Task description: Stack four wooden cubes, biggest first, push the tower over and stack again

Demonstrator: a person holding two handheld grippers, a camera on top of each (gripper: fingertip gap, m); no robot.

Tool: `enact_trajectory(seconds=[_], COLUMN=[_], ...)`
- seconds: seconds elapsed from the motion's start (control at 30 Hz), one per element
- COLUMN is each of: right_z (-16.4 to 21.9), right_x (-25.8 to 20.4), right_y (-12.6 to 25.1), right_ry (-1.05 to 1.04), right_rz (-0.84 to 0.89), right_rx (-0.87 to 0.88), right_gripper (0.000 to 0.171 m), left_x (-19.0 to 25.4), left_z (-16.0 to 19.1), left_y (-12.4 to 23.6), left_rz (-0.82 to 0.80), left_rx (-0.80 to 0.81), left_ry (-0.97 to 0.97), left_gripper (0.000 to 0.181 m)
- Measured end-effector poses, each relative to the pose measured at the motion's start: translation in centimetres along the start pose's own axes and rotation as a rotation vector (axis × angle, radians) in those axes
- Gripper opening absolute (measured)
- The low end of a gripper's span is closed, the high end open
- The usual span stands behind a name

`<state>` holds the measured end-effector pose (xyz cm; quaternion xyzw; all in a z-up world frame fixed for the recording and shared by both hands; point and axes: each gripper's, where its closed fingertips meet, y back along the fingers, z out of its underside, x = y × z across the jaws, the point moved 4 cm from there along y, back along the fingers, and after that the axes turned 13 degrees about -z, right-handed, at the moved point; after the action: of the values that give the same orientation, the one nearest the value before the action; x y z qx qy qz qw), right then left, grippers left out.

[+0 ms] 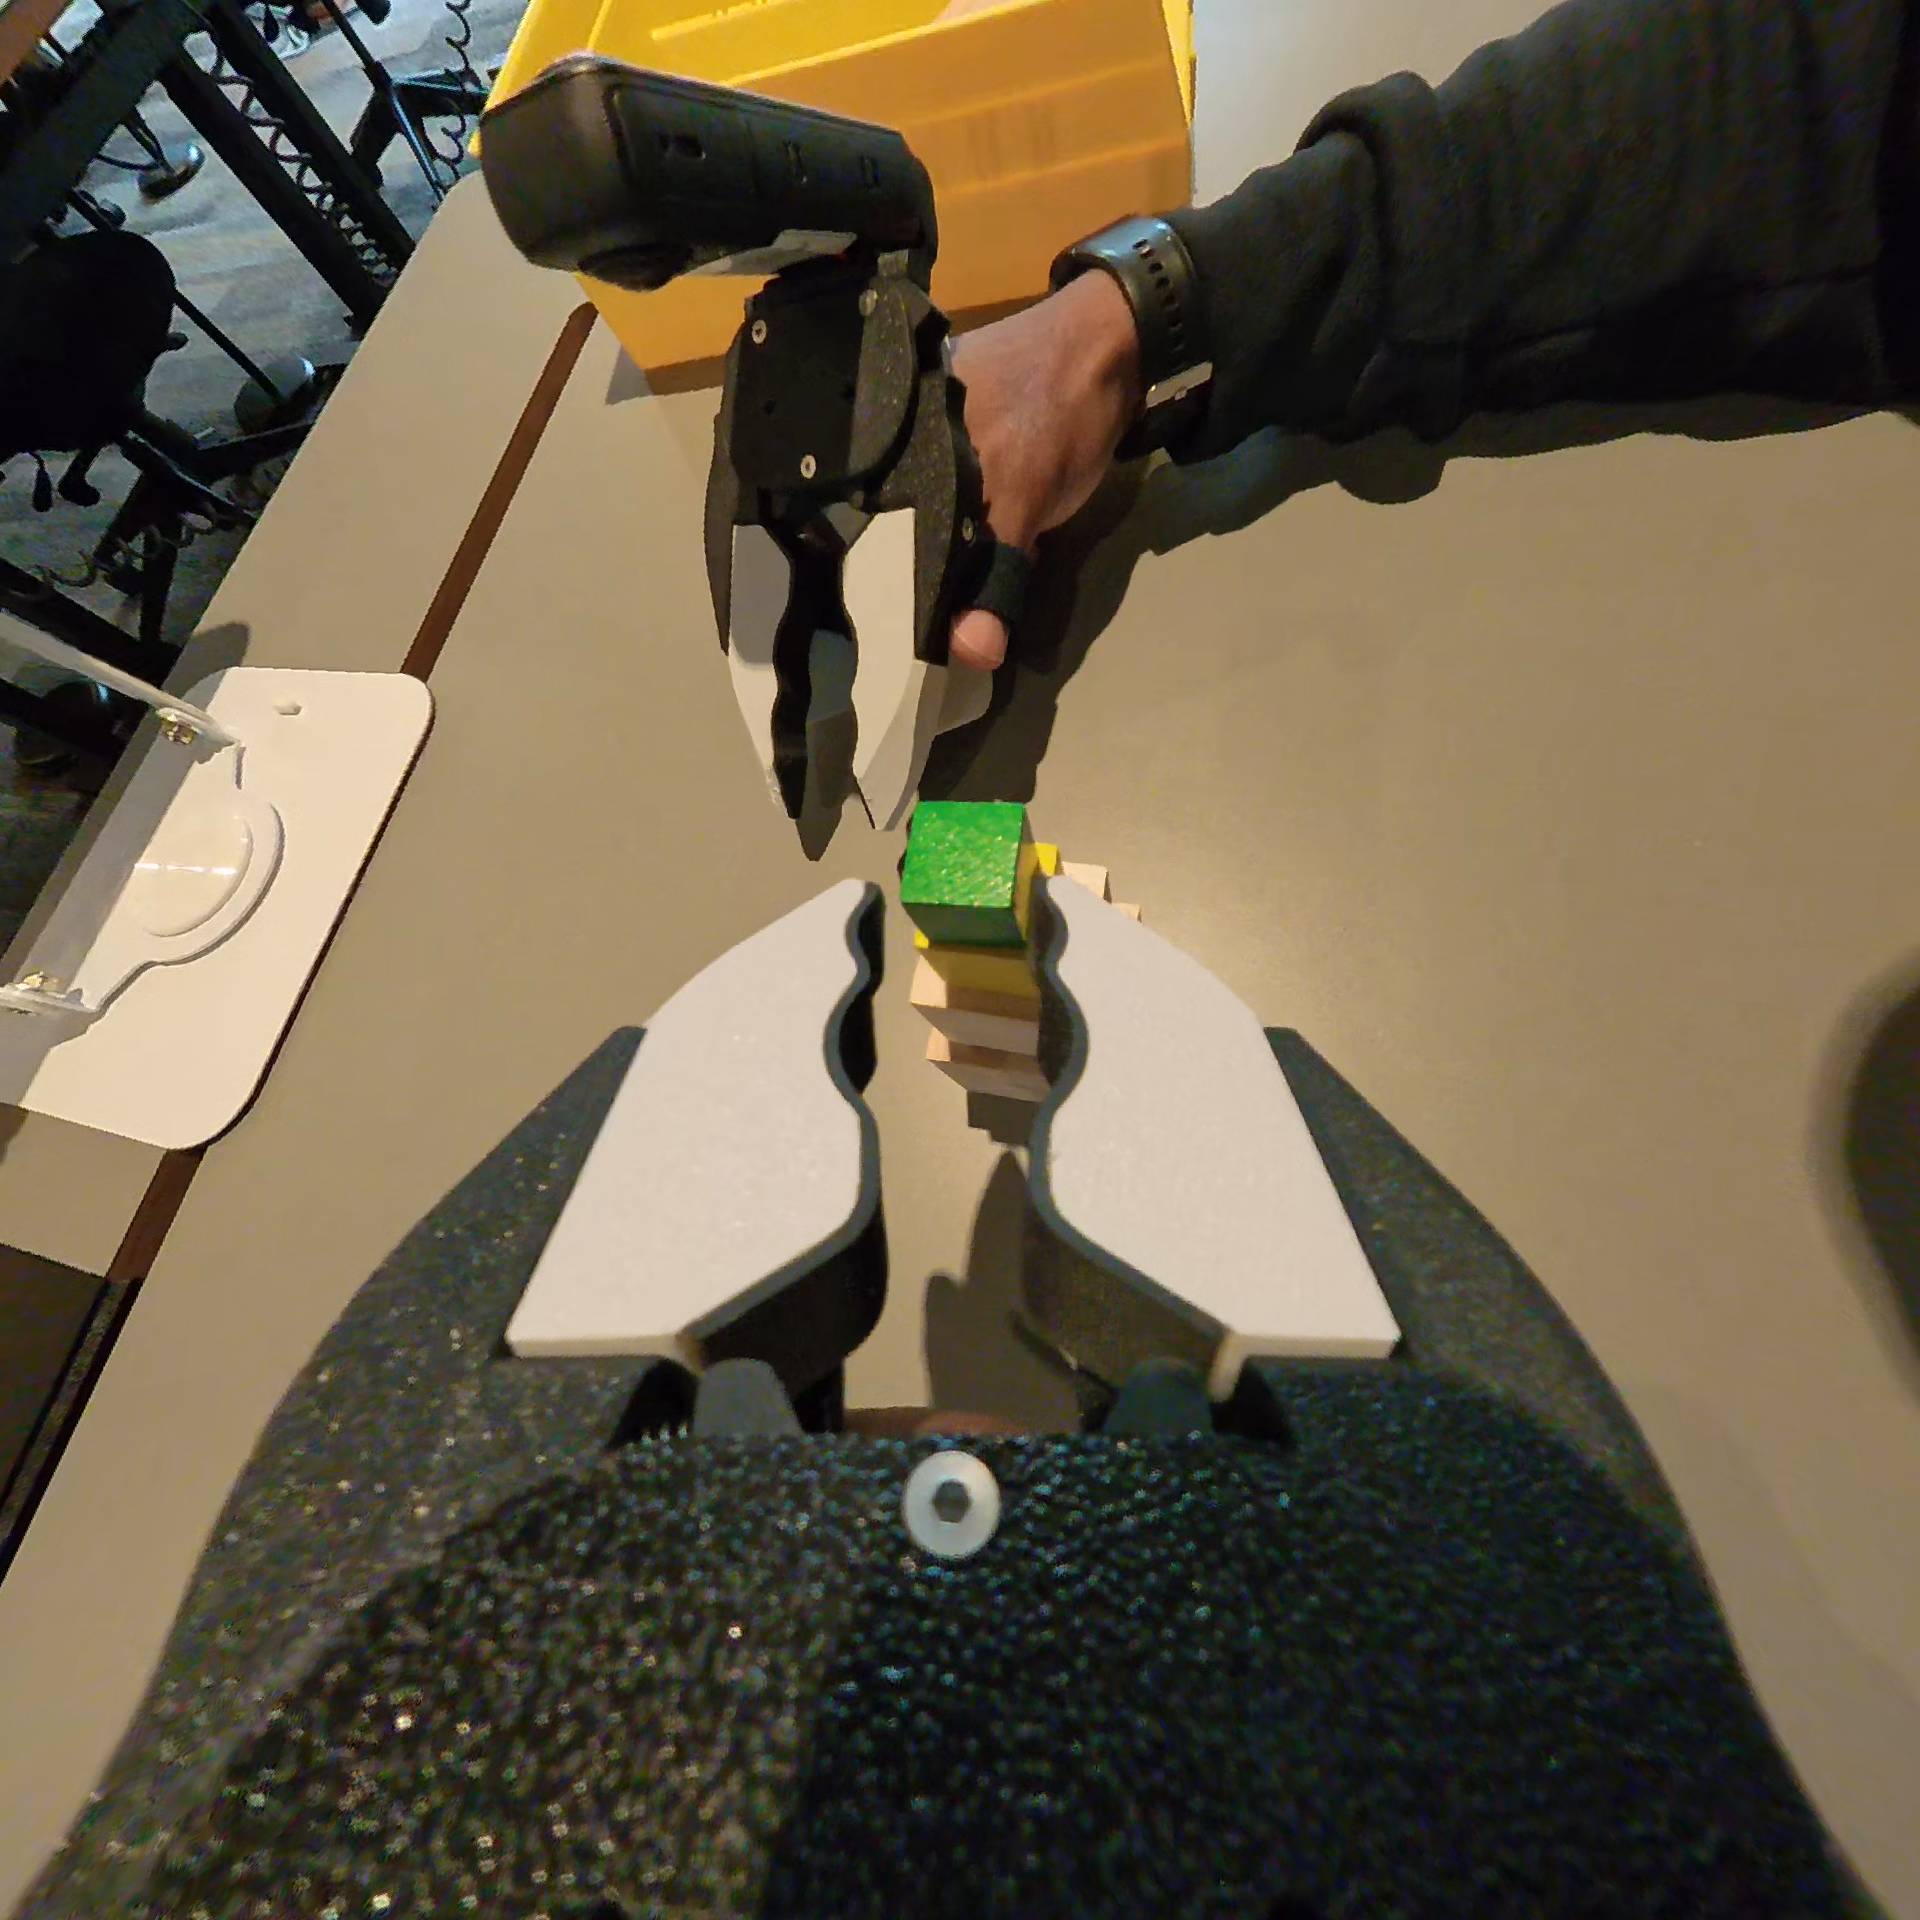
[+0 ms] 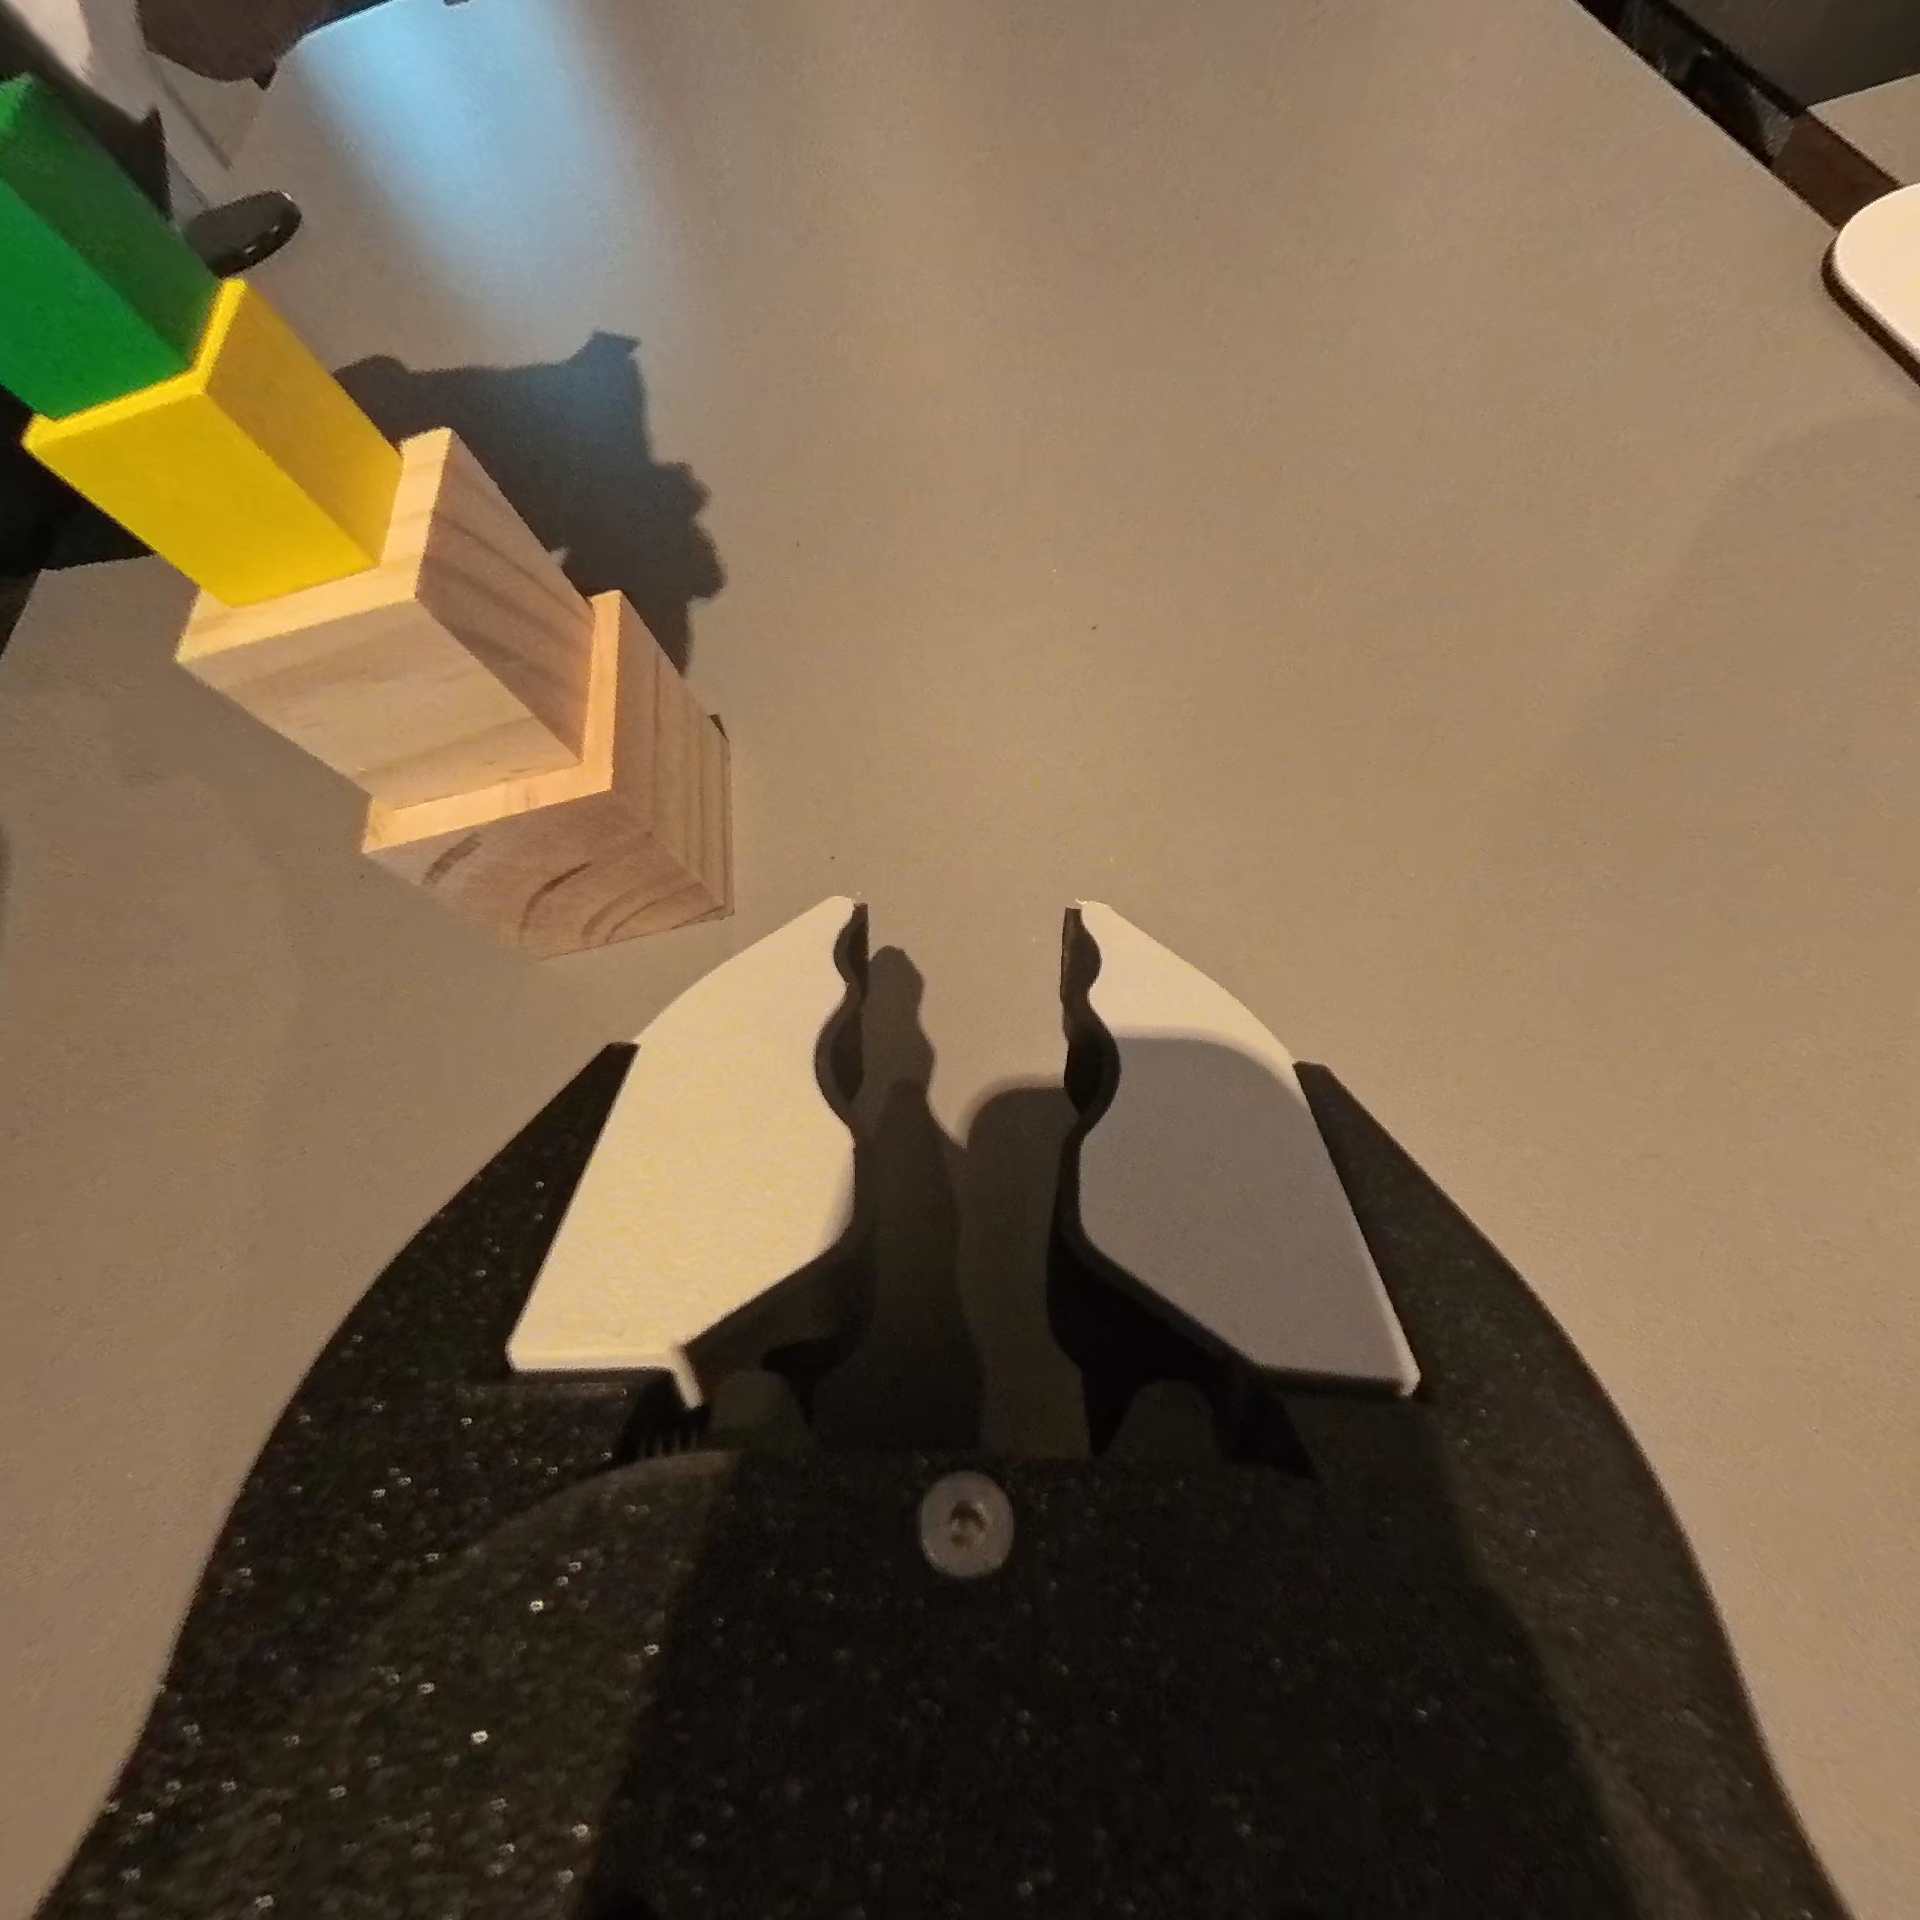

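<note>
A tower of four cubes stands on the grey table (image 1: 1455,935): a big plain wooden cube (image 2: 603,842) at the bottom, a smaller plain one (image 2: 416,665), a yellow one (image 2: 229,457) and a green one (image 2: 83,281) on top. In the left wrist view I look down on the green cube (image 1: 966,868), with the yellow cube (image 1: 977,971) and the plain cubes (image 1: 982,1049) below. My left gripper (image 1: 961,899) is open, its fingertips on either side of the tower's top, holding nothing. My right gripper (image 2: 966,909) is open and empty, beside the tower; it also shows in the left wrist view (image 1: 836,826), tips next to the green cube.
A yellow box (image 1: 935,156) stands at the far side of the table. A white board with a clear plastic part (image 1: 239,883) lies at the left edge; its corner shows in the right wrist view (image 2: 1881,281). A black-sleeved arm with a watch (image 1: 1143,301) holds the right gripper. Chairs stand beyond the edge. About 15 cm separates my left fingertips from my right. My right gripper's tips are some 5 cm from the big plain wooden cube (image 2: 603,842).
</note>
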<state>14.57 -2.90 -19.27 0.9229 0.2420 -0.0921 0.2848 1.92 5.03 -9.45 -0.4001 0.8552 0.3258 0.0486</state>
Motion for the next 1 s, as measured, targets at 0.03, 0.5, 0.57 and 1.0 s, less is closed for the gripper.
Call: enact_trajectory(seconds=[0.03,0.5,0.57,1.0], right_z=[0.0,-0.2,-0.3,-0.5], right_x=[0.0,0.0,0.1,0.2], right_y=[0.0,0.4,0.6,0.9], right_ry=[0.000,-0.017,-0.029,-0.062], right_rz=[0.000,-0.022,-0.033,-0.074], right_rx=[0.000,0.038,0.057,0.095], right_gripper=[0.036,0.035,0.035,0.035], left_x=[-0.1,-4.4,-3.8,-1.6], left_z=[0.1,3.6,3.6,2.4], left_y=[0.1,0.1,0.0,-0.7], left_rz=[-0.003,-0.037,0.018,0.010], left_rx=[0.003,0.411,0.418,0.337], left_ry=[0.000,0.148,0.161,0.033], left_gripper=[0.027,0.030,0.021,0.020])
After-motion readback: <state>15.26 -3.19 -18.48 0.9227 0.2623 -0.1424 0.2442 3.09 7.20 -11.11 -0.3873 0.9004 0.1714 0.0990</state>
